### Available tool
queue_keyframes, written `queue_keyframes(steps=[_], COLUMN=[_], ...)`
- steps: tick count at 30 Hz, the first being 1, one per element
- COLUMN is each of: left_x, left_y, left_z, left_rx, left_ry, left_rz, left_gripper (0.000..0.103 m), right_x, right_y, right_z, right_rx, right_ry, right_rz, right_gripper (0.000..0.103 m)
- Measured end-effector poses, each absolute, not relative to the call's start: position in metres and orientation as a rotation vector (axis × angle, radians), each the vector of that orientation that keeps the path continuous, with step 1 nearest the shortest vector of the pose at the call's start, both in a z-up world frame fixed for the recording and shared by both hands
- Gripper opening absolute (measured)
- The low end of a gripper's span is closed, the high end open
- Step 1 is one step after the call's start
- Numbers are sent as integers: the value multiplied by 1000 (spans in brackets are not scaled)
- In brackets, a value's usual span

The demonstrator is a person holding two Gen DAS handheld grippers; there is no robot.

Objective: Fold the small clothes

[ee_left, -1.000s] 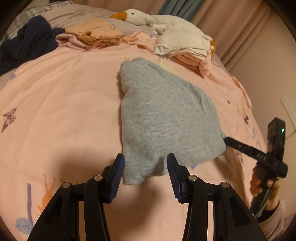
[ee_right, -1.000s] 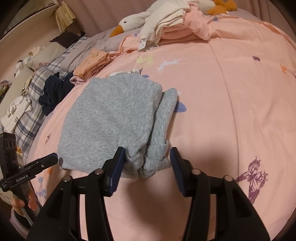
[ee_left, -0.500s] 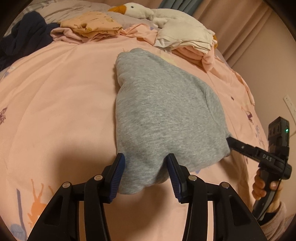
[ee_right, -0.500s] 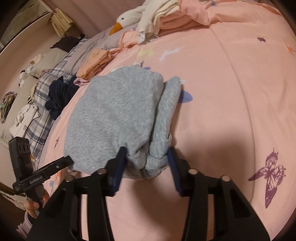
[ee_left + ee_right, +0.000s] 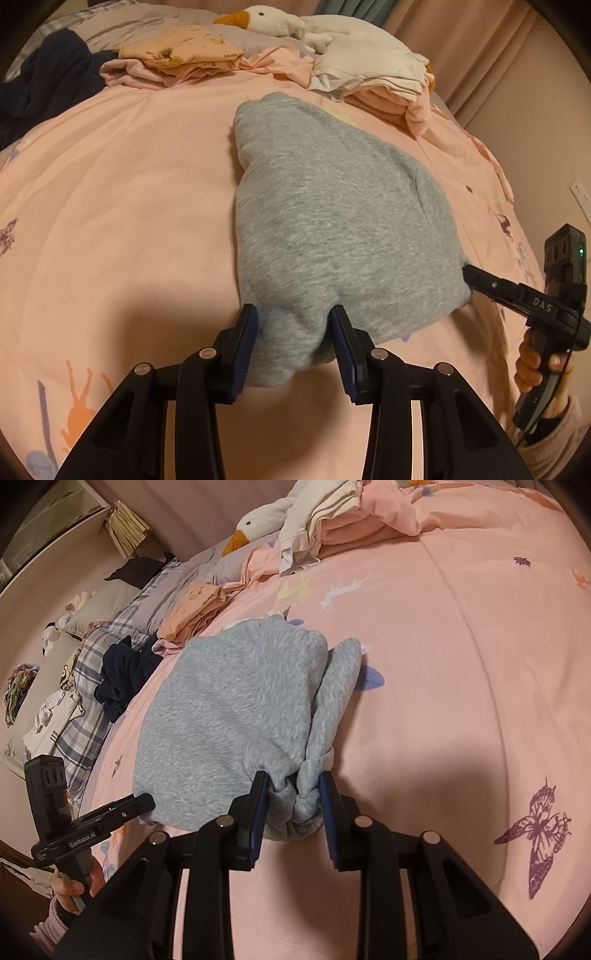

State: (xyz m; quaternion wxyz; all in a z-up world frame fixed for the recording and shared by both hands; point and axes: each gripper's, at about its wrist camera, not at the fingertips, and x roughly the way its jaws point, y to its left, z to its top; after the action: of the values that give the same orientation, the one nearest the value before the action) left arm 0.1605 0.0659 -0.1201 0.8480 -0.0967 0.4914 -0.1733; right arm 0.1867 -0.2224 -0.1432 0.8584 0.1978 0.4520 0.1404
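The grey garment (image 5: 332, 229) hides its own underlayers and the right hand-held gripper (image 5: 466, 272) tips; the dark clothing (image 5: 48, 81) runs off the frame edge; print on the orange folded cloth (image 5: 195, 605) is too small to read

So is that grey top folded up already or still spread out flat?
Partly folded: the grey top lies as a thick doubled bundle on the pink duvet, one sleeve tucked along its side.

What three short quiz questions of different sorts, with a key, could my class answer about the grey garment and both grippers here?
1. True or false: the grey garment lies on a pink bedspread.
2. Which gripper pinches bunched fabric: A left, B right?
3. Name the toy by the folded piles.

Key: 1 true. 2 B, its jaws closing on the bunch; the left's are closing too, around a corner. 3 a plush goose.
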Motion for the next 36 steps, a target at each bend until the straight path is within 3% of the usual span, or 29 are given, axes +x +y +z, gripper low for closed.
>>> queue_keyframes(steps=[15, 24, 28, 36], left_x=[146, 129, 143, 157], left_y=[76, 65, 46, 25], left_z=[-114, -77, -80, -105], left_rx=[-182, -87, -55, 67], left_ry=[1038, 871, 847, 849], left_rz=[-311, -284, -303, -272], left_gripper=[41, 41, 41, 41], right_x=[174, 156, 171, 187], right_y=[-223, -202, -185, -152], right_z=[-129, -88, -93, -116], right_rx=[356, 152, 118, 28], right_ry=[922, 731, 742, 820], right_rz=[210, 212, 237, 254], right_gripper=[39, 37, 30, 29])
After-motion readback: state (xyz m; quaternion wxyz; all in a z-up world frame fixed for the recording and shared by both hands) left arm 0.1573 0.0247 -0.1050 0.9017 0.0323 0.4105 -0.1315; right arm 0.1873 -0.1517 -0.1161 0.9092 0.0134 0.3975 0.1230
